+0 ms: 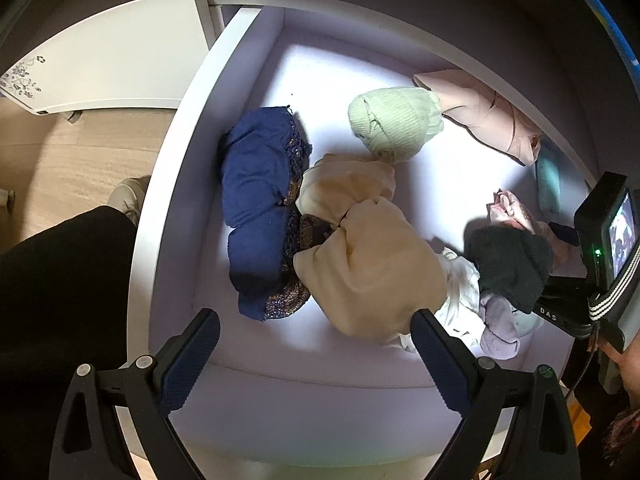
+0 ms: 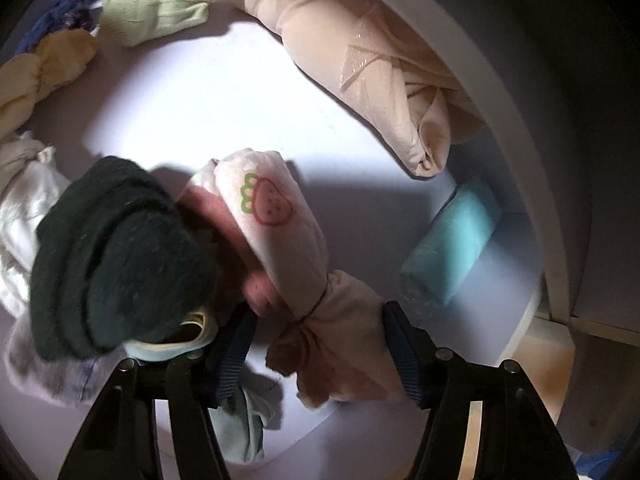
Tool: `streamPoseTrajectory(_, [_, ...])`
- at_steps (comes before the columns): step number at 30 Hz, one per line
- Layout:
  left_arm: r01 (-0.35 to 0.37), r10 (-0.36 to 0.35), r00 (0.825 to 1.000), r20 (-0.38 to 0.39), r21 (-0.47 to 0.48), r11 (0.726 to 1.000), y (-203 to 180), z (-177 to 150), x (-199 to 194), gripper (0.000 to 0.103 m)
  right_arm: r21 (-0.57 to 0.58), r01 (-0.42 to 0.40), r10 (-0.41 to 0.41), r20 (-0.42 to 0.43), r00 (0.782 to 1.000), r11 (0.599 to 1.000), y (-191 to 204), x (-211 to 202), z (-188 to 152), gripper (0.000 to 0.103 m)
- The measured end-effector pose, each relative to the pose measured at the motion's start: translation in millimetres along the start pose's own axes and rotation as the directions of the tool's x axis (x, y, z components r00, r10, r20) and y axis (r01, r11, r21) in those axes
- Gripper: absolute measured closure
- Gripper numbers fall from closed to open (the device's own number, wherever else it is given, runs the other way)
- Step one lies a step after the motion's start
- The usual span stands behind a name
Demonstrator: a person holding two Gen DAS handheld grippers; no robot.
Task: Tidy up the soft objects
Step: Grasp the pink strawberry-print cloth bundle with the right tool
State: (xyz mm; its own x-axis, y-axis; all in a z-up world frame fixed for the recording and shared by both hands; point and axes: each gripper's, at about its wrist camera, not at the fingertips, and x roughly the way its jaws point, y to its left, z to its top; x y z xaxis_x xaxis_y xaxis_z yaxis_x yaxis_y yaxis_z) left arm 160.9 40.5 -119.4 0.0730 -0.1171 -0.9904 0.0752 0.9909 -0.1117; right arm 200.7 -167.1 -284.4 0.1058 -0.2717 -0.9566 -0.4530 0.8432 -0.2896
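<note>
A white drawer (image 1: 188, 128) with a lilac floor holds rolled soft items. My left gripper (image 1: 316, 340) is open above its near edge, and a beige bundle (image 1: 360, 248) lies just beyond its fingertips. A navy bundle (image 1: 256, 200) and a pale green roll (image 1: 396, 124) lie further in. My right gripper (image 2: 320, 340) is open, straddling the knotted tail of a pink roll with a strawberry print (image 2: 276, 216). The right pad touches the cloth and a gap shows at the left pad. A dark green sock (image 2: 116, 260) lies against its left finger.
A long pink-beige garment (image 2: 360, 72) lies along the back wall and a turquoise roll (image 2: 452, 248) sits in the right corner. White cloth (image 1: 460, 292) and lilac cloth (image 1: 500, 332) are heaped by the green sock. A person's dark-clad leg (image 1: 60, 300) and a white cabinet (image 1: 112, 60) stand left of the drawer.
</note>
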Motion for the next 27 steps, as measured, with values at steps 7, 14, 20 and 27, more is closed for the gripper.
streamPoseTrajectory(7, [-0.008, 0.008, 1.000, -0.005, 0.009, 1.000, -0.7, -1.8, 7.3, 0.005, 0.109, -0.076, 0.076, -0.003, 0.997, 0.991, -12.5, 12.1, 10.1, 0.056])
streamPoseTrajectory(14, [-0.017, 0.017, 1.000, -0.018, 0.037, 0.999, -7.3, -5.4, 12.9, 0.005, 0.211, -0.146, 0.142, 0.032, 0.989, 0.967, -25.6, 0.5, -0.4, 0.057])
streamPoseTrajectory(20, [-0.022, 0.024, 0.999, -0.029, 0.054, 0.998, -10.5, -9.3, 14.8, 0.005, 0.327, -0.234, 0.221, 0.080, 0.972, 0.916, -42.4, -21.4, -29.3, 0.057])
streamPoseTrajectory(27, [-0.019, 0.021, 0.999, -0.033, 0.057, 0.998, -9.4, -9.2, 16.2, 0.005, 0.413, -0.310, 0.283, 0.126, 0.951, 0.856, -47.9, -58.0, -48.4, 0.057])
